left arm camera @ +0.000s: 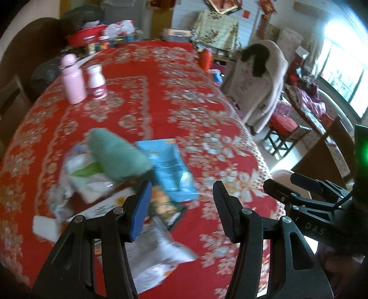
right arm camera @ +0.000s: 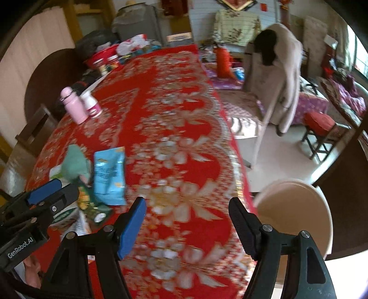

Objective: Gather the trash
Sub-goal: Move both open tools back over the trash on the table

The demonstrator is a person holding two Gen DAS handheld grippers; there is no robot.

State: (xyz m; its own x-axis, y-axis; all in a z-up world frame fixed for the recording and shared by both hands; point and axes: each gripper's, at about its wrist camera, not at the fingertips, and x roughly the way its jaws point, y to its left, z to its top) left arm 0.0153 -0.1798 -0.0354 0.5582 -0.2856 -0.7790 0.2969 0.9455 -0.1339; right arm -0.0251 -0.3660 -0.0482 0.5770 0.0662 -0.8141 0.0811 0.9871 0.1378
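A lived-in home's dining room: red floral tablecloth (right arm camera: 174, 128), coat-draped chair (right arm camera: 276, 76), red wall ornaments (left arm camera: 266, 7), cluttered bed (left arm camera: 308, 101) by the window.

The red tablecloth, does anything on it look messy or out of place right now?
Yes. A loose pile of litter sits near the table's near left edge: a blue snack bag, a crumpled green cloth lying over white wrappers, and a torn packet. The pink bottle and white bottle stand upright, tidy.
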